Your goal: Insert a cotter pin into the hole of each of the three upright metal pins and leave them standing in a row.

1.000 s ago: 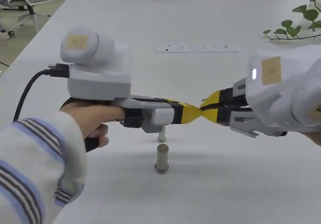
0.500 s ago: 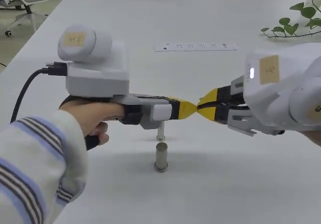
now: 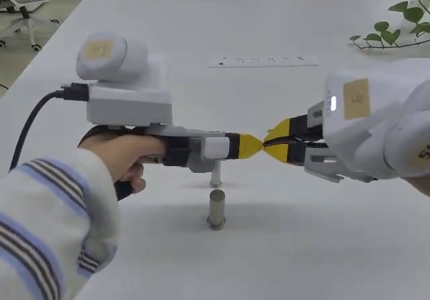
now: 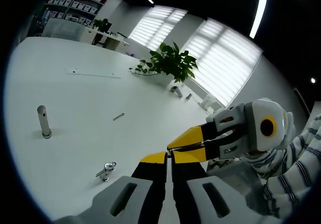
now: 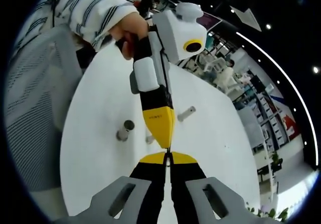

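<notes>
My left hand (image 3: pixel 124 159) carries the left gripper (image 3: pixel 259 146) level above the table (image 3: pixel 322 246). Its yellow jaws are pressed together. Whether anything thin is nipped at the tips is too small for me to tell.

Just under those jaws stand two metal pins, the near metal pin (image 3: pixel 216 209) in front and the far metal pin (image 3: pixel 216 177) close behind it, its top hidden by the gripper. Both are upright, long axis straight up from the table.

In the left gripper view another standing pin (image 4: pixel 43 121) sits well off to the left. A thin metal piece (image 4: pixel 118 116) lies flat on the table, pointing at a slant.

To the right, the right gripper (image 3: pixel 267 143) comes in level, jaws likewise closed to a slit, and its tips meet the left gripper's nose to nose. I see the same meeting in the right gripper view.

A second ago the two yellow noses overlapped and crossed. Now they have drawn apart until only the points touch. The pins stand as they did.
</notes>
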